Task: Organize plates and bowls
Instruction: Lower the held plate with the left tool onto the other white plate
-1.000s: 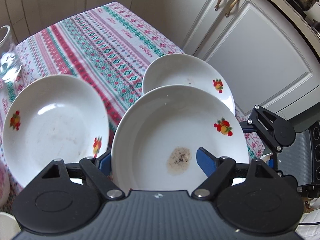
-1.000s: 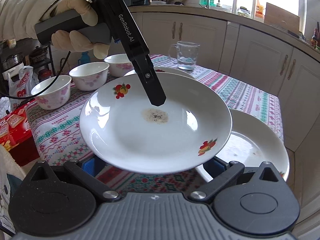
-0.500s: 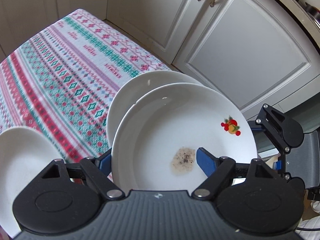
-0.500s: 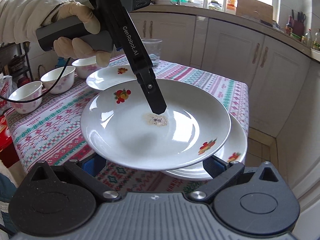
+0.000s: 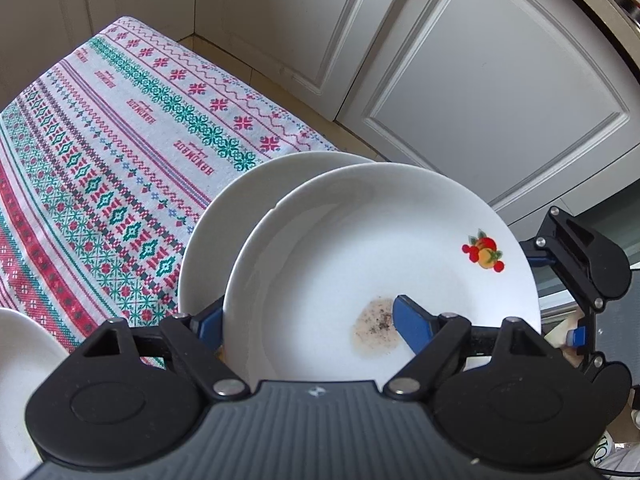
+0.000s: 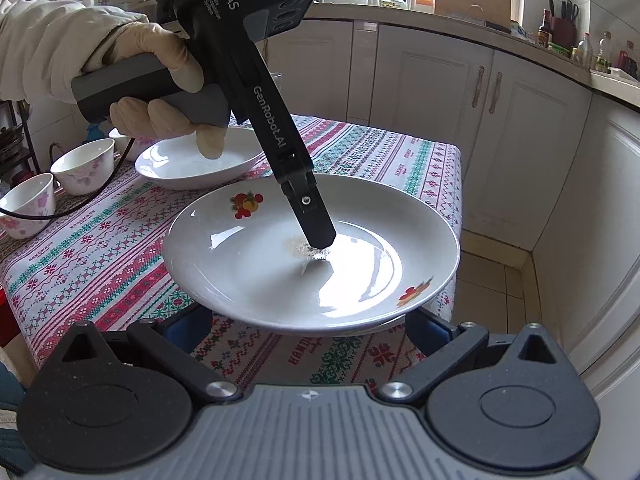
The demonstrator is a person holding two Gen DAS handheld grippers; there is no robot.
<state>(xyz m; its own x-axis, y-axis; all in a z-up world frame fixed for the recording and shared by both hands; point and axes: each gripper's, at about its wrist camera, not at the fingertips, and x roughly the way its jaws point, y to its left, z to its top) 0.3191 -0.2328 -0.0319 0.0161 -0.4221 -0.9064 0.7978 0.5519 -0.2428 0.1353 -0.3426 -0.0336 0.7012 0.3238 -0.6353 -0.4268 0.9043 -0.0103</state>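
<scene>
A white plate (image 5: 372, 264) with fruit decals and a brown stain is pinched by my left gripper (image 5: 308, 316), one finger on top near the stain, the other under the rim. It hovers just above a second white plate (image 5: 224, 224) at the table's corner. In the right wrist view the held plate (image 6: 256, 264) covers the lower plate (image 6: 394, 322) almost fully. My right gripper (image 6: 308, 326) is open, its blue fingers (image 6: 188, 326) under the held plate's near edge, either side. A third plate (image 6: 188, 164) lies farther back.
The table has a patterned cloth (image 5: 120, 140); its corner and edge lie right by the stacked plates. White cabinets (image 5: 480, 80) stand beyond. Three floral bowls (image 6: 82, 164) sit at the table's far left. A third plate's rim (image 5: 20, 360) shows at the left.
My left gripper has carried the stained plate right and down over the corner plate, now nearly covering it. The right gripper stays open beneath it.
</scene>
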